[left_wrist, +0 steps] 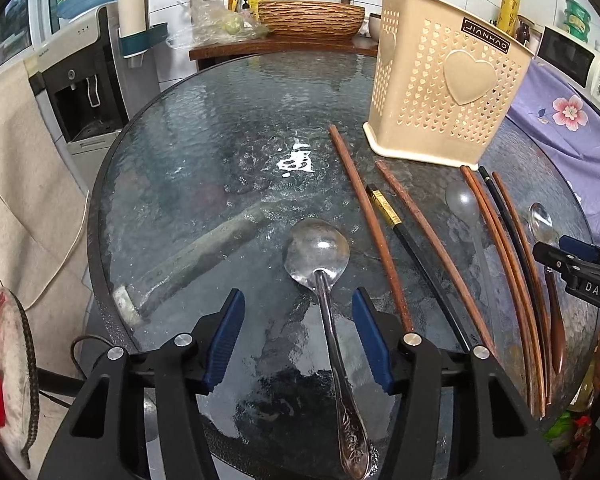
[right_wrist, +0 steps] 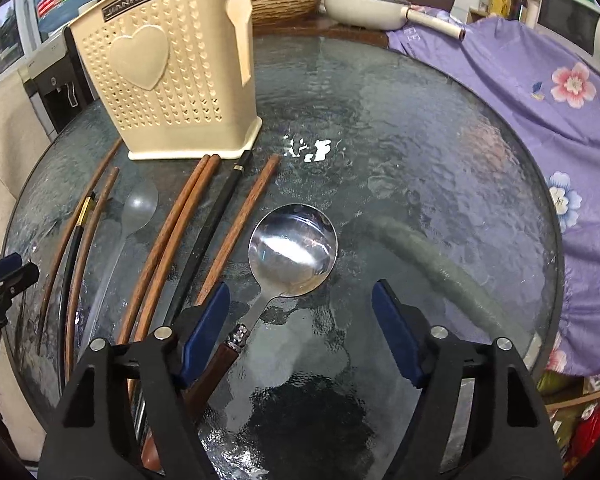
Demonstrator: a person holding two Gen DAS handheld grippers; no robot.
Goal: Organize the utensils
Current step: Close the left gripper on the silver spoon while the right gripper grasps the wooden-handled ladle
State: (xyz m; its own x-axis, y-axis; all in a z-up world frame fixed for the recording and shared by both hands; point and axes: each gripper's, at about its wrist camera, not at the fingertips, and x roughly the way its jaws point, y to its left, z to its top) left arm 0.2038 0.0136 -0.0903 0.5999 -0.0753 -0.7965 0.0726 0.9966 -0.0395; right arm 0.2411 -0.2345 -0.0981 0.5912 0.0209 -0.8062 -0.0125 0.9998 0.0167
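Utensils lie loose on the glass surface: chopsticks and spoons before the beige holder. My left gripper hangs released over the steel spoon; my right gripper, jaws spread, sits above the round spoon. I fear thin handles skidding on slick glass. Behind stand a water dispenser and purple cloth.

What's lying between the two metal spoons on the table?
In the left view, brown chopsticks, black chopsticks and a clear plastic spoon lie between the big spoon and the small one.
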